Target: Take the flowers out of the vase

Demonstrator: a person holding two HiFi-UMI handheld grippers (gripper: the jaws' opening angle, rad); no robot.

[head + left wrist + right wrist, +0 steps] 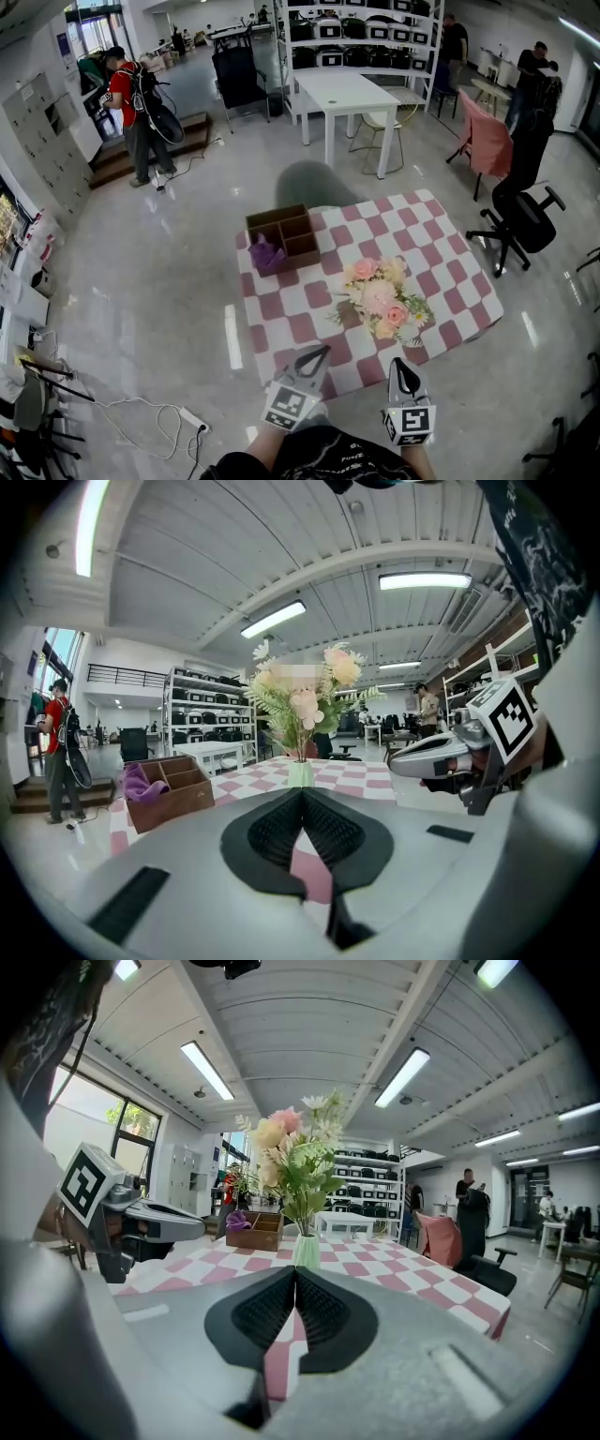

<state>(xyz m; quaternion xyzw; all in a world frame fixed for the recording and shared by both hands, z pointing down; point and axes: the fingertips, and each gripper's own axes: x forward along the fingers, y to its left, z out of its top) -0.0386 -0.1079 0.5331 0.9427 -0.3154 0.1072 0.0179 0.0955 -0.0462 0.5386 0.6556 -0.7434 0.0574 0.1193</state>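
A bunch of pink, cream and white flowers (380, 298) stands upright in a small pale green vase (300, 773) on a table with a pink-and-white checked cloth (450, 272). Both grippers hover at the table's near edge, short of the vase and apart from it. My left gripper (314, 352) is shut with nothing between its jaws. My right gripper (403, 366) is likewise shut and empty. In the left gripper view the flowers (300, 691) rise straight ahead past the closed tips (302, 791). The right gripper view shows the vase (307, 1251) just beyond its closed tips (295, 1269).
A wooden divided box (284, 234) holding a purple cloth (267, 255) sits on the table's far left corner. A black office chair (520, 220) and a pink-draped chair (487, 141) stand to the right. A white table (347, 94) stands behind. A power strip and cables (178, 417) lie on the floor at left.
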